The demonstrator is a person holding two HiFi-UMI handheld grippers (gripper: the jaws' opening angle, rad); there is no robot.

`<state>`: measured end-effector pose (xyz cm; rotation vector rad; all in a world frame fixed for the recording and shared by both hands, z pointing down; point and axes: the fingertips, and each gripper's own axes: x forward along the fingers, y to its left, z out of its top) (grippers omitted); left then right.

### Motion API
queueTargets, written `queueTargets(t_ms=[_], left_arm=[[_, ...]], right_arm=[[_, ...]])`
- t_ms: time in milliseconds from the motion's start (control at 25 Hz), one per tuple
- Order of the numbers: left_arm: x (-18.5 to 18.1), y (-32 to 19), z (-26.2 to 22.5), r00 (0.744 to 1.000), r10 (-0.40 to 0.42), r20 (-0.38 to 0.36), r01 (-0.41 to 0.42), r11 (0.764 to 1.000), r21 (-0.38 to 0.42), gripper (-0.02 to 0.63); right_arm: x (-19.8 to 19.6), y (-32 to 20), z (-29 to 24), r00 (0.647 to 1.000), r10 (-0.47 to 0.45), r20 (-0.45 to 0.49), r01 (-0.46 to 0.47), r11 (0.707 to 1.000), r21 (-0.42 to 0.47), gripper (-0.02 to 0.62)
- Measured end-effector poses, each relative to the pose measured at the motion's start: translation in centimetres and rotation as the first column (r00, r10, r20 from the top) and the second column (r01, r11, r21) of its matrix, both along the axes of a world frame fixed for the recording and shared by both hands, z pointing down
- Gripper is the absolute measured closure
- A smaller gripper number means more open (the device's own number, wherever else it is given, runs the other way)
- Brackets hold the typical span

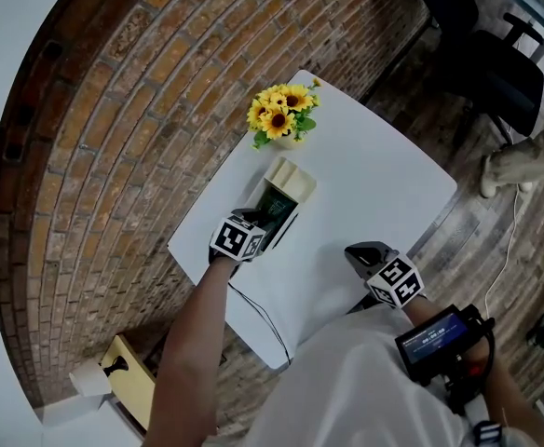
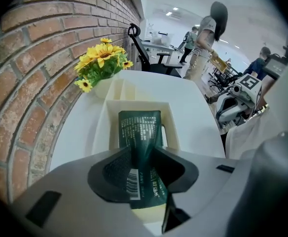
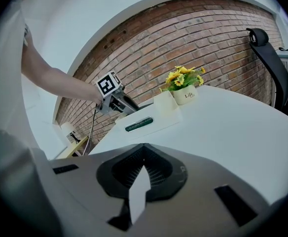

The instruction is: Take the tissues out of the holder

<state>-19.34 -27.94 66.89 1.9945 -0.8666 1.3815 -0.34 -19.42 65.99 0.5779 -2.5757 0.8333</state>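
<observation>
One pack, one grip: left tongs [image 2: 140,158] are clamped on the near end of the green tissue pack [image 2: 140,125], with the pads squeezing the wrapper in. The pack lies flat inside the cream holder [image 2: 100,130], in its big near compartment, so nothing is out yet. My read: grasp done, lift and set-down left.

Right tongs [image 3: 143,168] are closed on nothing, held near the front edge of the tabletop [image 3: 233,127], well apart from the holder (free to pin the holder if it rides up with the pack, my guess).

The holder walls sit close along both long sides of the pack, so a straight pull up looks cleanest. Just beyond the holder's far end is a pot of yellow flowers [image 2: 102,58], near enough to catch on a forward swing. Brick wall [image 2: 25,83] runs along the tabletop's left side. Thin cable [image 1: 265,317] trails from the left tongs across the tabletop toward the person. Office chair [image 2: 140,46] and the people stand well off, not in the way.
</observation>
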Motion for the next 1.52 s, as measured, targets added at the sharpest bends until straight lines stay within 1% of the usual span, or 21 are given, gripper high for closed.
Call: queueTargets(t_ms=[280,520,800,1080,1400,1520], left_arm=[[-0.7,0.2,-2.3,0.999,-0.036,-0.015,0.037,0.997,0.063,0.454],[-0.7,0.3,-4.6,0.999,-0.047,0.002,0.047,0.989,0.143,0.454],[-0.8,0.5,-7.3,0.996,-0.083,-0.016,0.085,0.971,0.225,0.454],[-1.2,1.3,-10.4,0.991,-0.126,-0.043,0.133,0.942,0.307,0.454],[-1.0,3.5,-14.1,0.991,-0.114,-0.076,0.134,0.922,0.364,0.454],[-0.7,4.8,-15.2,0.993,-0.090,-0.081,0.114,0.923,0.368,0.454]], right_arm=[[0.1,0.1,-0.3,1.000,-0.004,-0.003,0.004,1.000,0.008,0.591],[-0.4,0.5,-0.8,1.000,-0.021,-0.005,0.021,0.999,0.026,0.591],[-0.4,1.0,-0.8,0.999,-0.039,-0.003,0.039,0.999,0.032,0.591],[-0.6,1.6,-1.2,0.999,-0.050,-0.016,0.051,0.998,0.044,0.591],[-1.1,3.0,-2.3,0.999,-0.047,-0.022,0.048,0.996,0.073,0.591],[-1.2,4.1,-2.8,0.999,-0.029,-0.022,0.031,0.996,0.079,0.591]])
